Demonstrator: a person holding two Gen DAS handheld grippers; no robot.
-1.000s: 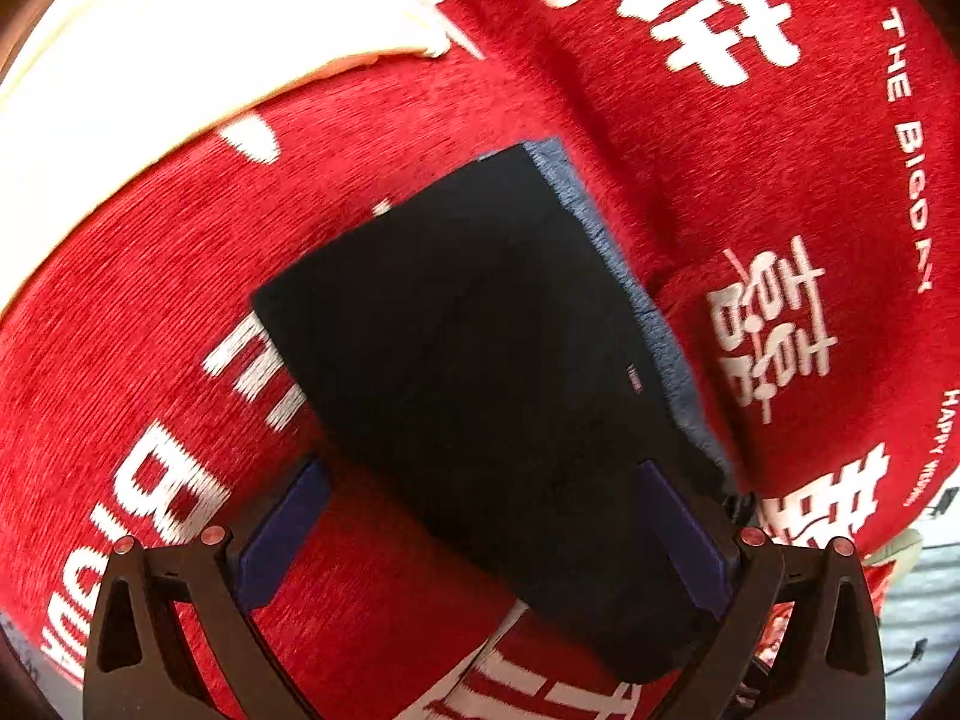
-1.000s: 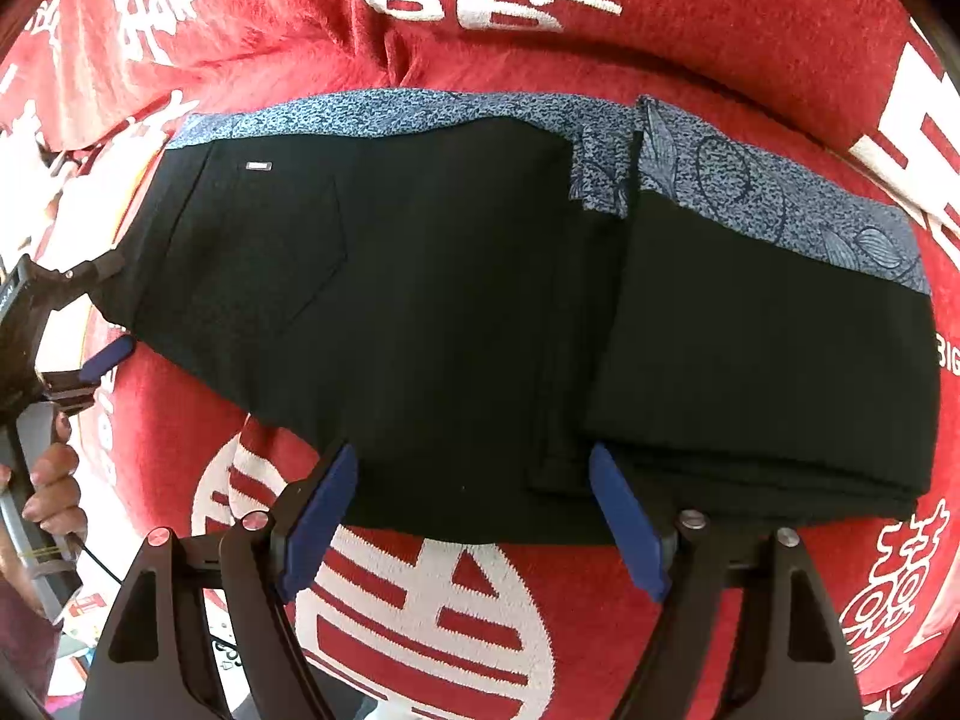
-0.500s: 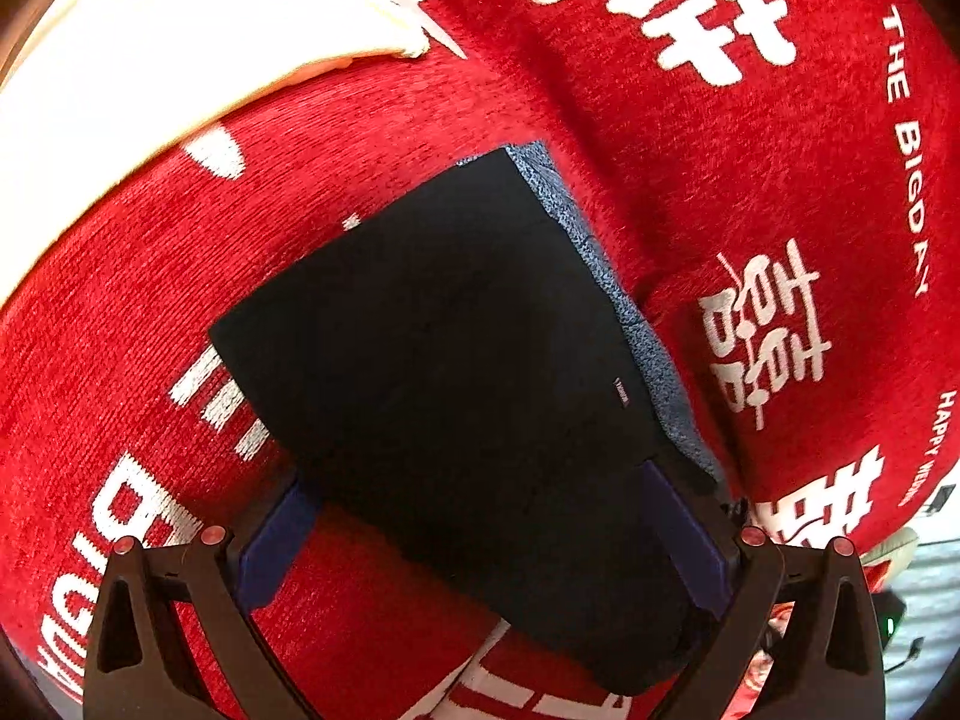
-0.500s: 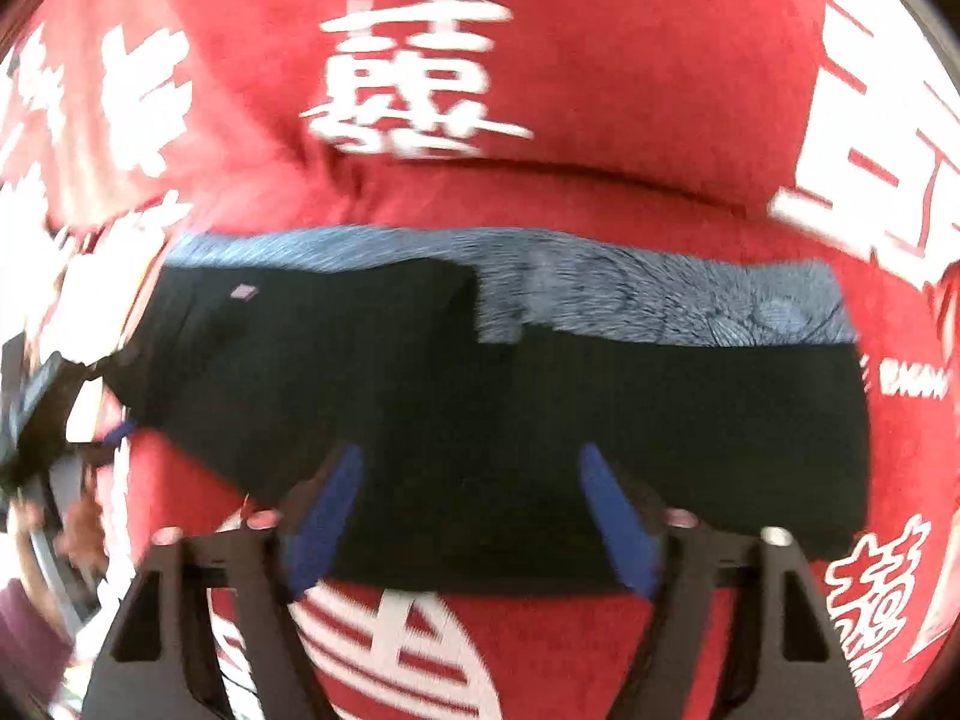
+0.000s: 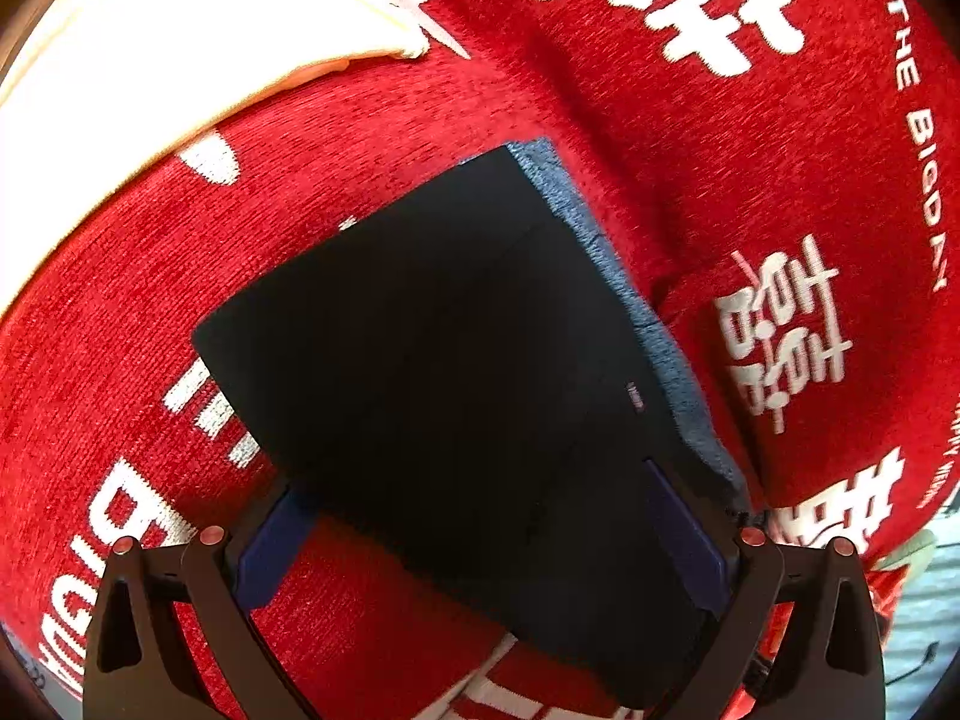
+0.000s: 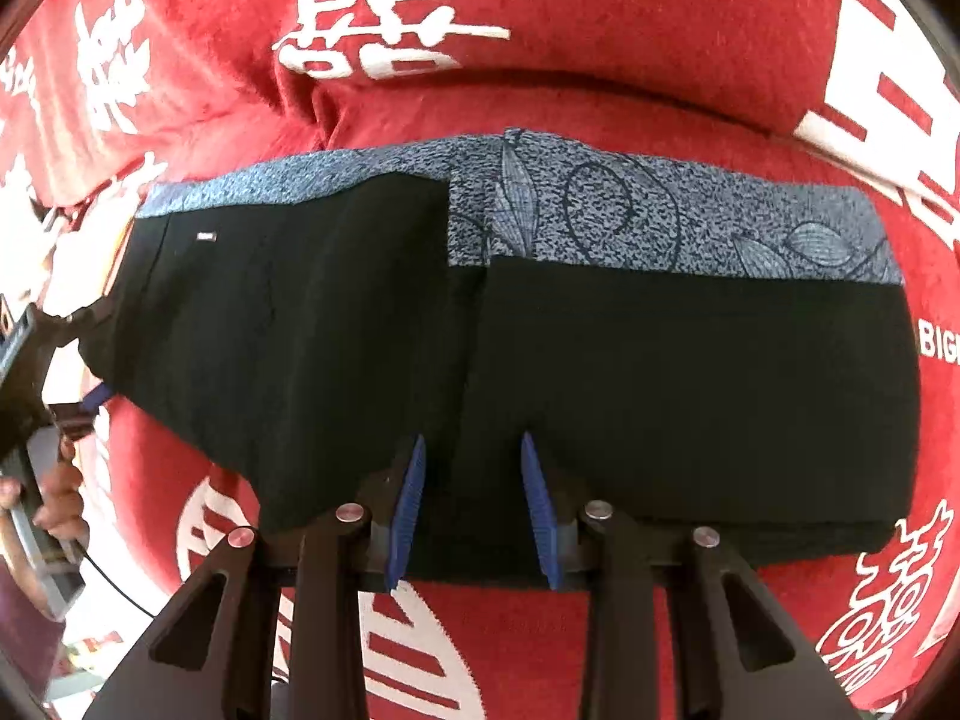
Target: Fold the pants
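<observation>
Right tongs [image 6: 471, 504] point steeply down at the near edge of the pants [image 6: 540, 360], and their jaws are closing with a ridge of the black cloth rising between the blue pads [image 6: 408, 498]; the pads look close to the cloth, but whether they press on it yet cannot be told. Left tongs [image 5: 480, 528] stand wide apart over the waist end of the pants [image 5: 456, 372], one blue finger on either side of the cloth, clamped on nothing.

Largest in both views is the red blanket [image 6: 600, 18] with big white characters and the lettering "THE BIG DAY", which covers the whole surface under the work. On it the pants lie flat and partly folded: in the right wrist view a leg portion is turned over onto the seat, so a folded edge runs down the middle. Along the far edge runs the blue-grey patterned band [image 6: 660, 222] with leaf outlines. A white cloth [image 5: 180, 30] lies at the far left corner of the left wrist view. Smaller still, a tiny label [image 6: 206, 236] sits near the waist. At the left edge of the right wrist view a person's hand [image 6: 57, 492] grips the other handle.
</observation>
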